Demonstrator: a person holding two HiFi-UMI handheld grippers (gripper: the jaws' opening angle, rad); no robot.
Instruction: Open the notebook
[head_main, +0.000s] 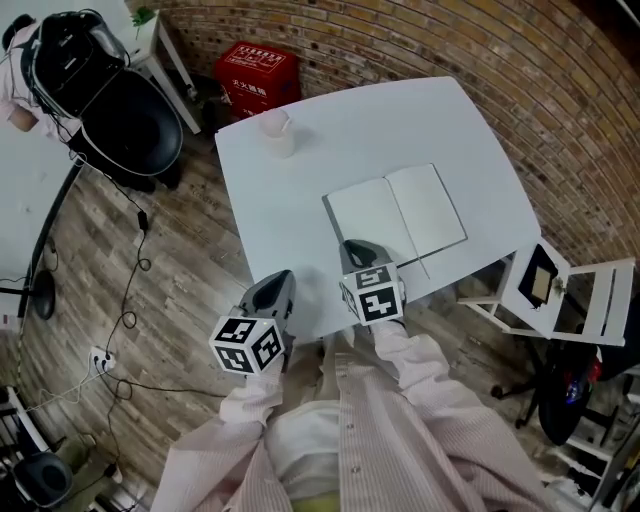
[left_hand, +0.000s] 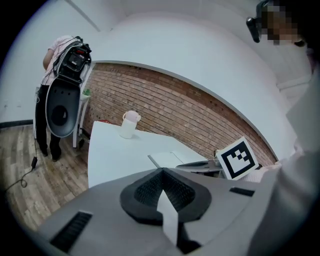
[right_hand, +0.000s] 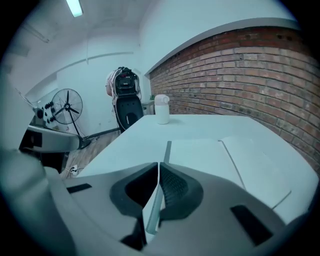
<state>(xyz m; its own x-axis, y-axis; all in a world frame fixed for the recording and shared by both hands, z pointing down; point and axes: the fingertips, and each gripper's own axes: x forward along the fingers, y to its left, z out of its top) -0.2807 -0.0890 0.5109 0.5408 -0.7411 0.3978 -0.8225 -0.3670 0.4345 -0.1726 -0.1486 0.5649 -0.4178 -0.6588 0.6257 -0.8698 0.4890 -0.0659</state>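
Note:
The notebook (head_main: 397, 215) lies open on the white table (head_main: 270, 220), both blank pages facing up. It also shows in the left gripper view as the notebook (left_hand: 167, 158), and in the right gripper view as the notebook (right_hand: 220, 157). My right gripper (head_main: 360, 250) sits at the notebook's near left corner, its jaws shut with nothing between them (right_hand: 159, 167). My left gripper (head_main: 272, 290) hovers at the table's front edge, left of the notebook, apart from it, and its jaws (left_hand: 162, 172) are shut and empty.
A white cup (head_main: 276, 130) stands at the table's far left corner. A red box (head_main: 257, 72) and black equipment (head_main: 110, 100) stand on the wood floor beyond. A white folding chair (head_main: 560, 290) stands to the table's right. A fan (right_hand: 67, 107) is at the far left.

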